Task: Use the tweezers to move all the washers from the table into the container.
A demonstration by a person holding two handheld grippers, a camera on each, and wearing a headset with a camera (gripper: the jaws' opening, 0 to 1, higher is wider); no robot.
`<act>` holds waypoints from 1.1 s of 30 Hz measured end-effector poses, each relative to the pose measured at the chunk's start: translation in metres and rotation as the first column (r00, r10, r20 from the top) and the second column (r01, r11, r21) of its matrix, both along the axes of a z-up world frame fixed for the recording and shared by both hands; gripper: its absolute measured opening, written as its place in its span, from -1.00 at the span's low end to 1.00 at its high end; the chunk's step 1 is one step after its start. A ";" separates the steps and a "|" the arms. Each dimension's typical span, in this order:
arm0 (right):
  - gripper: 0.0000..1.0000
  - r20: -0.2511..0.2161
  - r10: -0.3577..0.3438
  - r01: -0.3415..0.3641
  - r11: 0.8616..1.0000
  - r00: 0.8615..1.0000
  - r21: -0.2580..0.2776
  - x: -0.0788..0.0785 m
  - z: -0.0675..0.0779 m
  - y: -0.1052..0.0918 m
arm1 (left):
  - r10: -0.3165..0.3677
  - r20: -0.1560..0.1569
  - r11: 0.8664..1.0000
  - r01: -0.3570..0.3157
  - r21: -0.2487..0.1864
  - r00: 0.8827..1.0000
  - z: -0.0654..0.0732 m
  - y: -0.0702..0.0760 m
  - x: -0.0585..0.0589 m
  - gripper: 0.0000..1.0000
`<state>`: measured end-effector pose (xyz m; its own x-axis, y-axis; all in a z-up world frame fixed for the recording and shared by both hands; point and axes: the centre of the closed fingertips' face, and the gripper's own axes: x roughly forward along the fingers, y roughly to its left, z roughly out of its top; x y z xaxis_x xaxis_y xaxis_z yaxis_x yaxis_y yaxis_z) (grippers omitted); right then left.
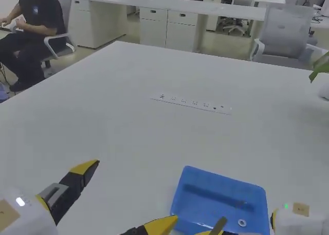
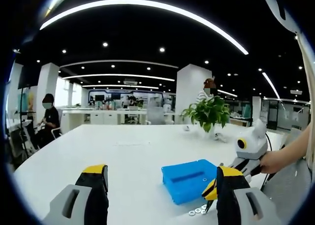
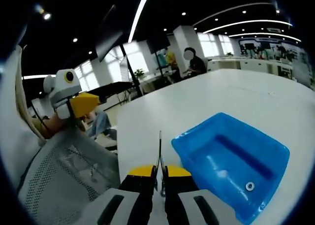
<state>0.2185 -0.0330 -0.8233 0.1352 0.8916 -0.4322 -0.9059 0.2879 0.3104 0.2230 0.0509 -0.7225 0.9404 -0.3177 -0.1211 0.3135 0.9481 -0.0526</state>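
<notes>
Blue container (image 3: 197, 151) holds one washer (image 3: 250, 186), so the right gripper (image 3: 161, 172), clamped on the tweezers (image 3: 160, 148), should next pick loose washers (image 2: 197, 211) just beside that container; left gripper (image 2: 160, 172) gapes wide.

Flush socket strip (image 1: 191, 104) at centre of the head view. At upper left, seated person in dark clothes (image 1: 32, 19) on a white office chair (image 1: 62, 39). Along the top edge, long white desk (image 1: 169, 6) over white drawer cabinets (image 1: 167, 26). At upper right, grey chair (image 1: 288, 34); green leaf (image 1: 320, 70) at the right edge. In the left gripper view, potted plant (image 2: 209, 114) right of centre, white column (image 2: 189, 94) behind it, curved ceiling light strips (image 2: 147, 8) overhead. In the right gripper view, mesh chair back (image 3: 69, 171) at lower left.
</notes>
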 end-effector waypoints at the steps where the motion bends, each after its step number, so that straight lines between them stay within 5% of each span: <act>1: -0.92 0.004 0.003 -0.003 1.000 1.000 -0.008 0.000 -0.002 0.000 | 0.000 -0.001 1.000 0.000 0.001 1.000 0.000 0.000 0.000 0.86; 14: -0.92 0.031 0.023 -0.022 0.999 0.999 -0.045 -0.004 -0.009 0.002 | -0.021 -0.001 1.000 0.021 -0.002 1.000 0.000 -0.005 -0.001 0.88; 17: -0.92 0.094 0.039 -0.032 0.997 0.995 -0.070 -0.004 -0.007 0.002 | -0.015 0.001 1.000 0.015 0.009 1.000 0.000 -0.004 -0.001 0.90; 25: -0.91 0.122 0.076 -0.064 0.993 0.990 -0.102 -0.009 -0.011 0.004 | -0.011 -0.014 1.000 0.011 0.016 1.000 -0.003 -0.003 0.000 0.89; 31: -0.92 0.222 0.163 -0.130 0.979 0.961 -0.155 -0.018 -0.012 0.006 | -0.018 -0.022 0.999 0.018 0.029 1.000 -0.005 -0.004 0.000 0.88; 33: -0.93 0.290 0.211 -0.161 0.969 0.934 -0.187 -0.019 -0.013 0.008 | -0.017 -0.021 0.999 0.018 0.028 1.000 -0.005 -0.004 0.000 0.88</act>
